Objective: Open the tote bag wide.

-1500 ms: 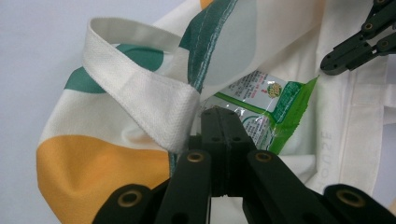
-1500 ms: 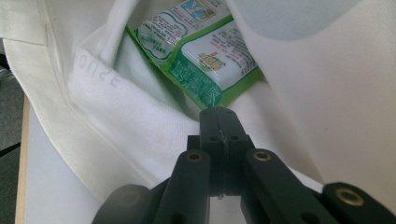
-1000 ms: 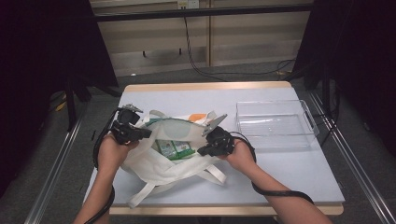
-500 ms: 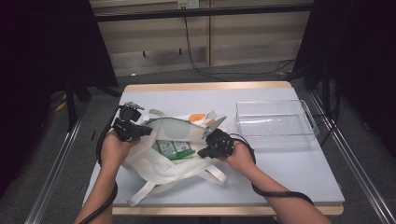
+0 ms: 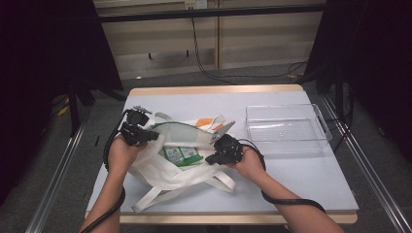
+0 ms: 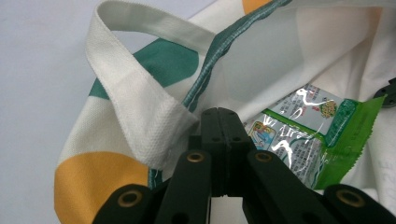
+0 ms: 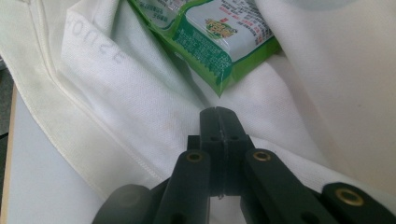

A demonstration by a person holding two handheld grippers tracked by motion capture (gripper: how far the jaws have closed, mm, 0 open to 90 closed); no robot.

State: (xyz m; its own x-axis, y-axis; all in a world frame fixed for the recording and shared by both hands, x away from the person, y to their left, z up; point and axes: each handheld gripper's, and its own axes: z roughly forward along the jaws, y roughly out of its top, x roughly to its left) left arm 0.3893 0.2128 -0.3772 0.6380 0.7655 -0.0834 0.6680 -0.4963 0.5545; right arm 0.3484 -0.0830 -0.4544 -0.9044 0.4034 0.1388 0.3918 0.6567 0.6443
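A white tote bag (image 5: 170,172) with green and orange dots lies on the pale table (image 5: 301,174), its mouth held up between both grippers. My left gripper (image 5: 154,136) is shut on the bag's rim at the left, by a white handle (image 6: 135,93); in the left gripper view its jaws (image 6: 223,114) meet at the green-edged seam. My right gripper (image 5: 210,159) is shut on the bag's white cloth (image 7: 116,93) at the right, jaws (image 7: 218,112) pressed together. Green snack packets (image 5: 180,154) lie inside the bag, also seen as packets (image 6: 303,135) and packets (image 7: 219,42) in the gripper views.
A clear plastic tray (image 5: 286,128) stands on the right part of the table, apart from the bag. The bag's loose handles (image 5: 150,199) trail toward the table's front edge. Dark floor and metal rails flank the table.
The left hand has shifted slightly and the raised upper side of the bag now lies flatter and tauter between the grippers. The right hand has stayed put.
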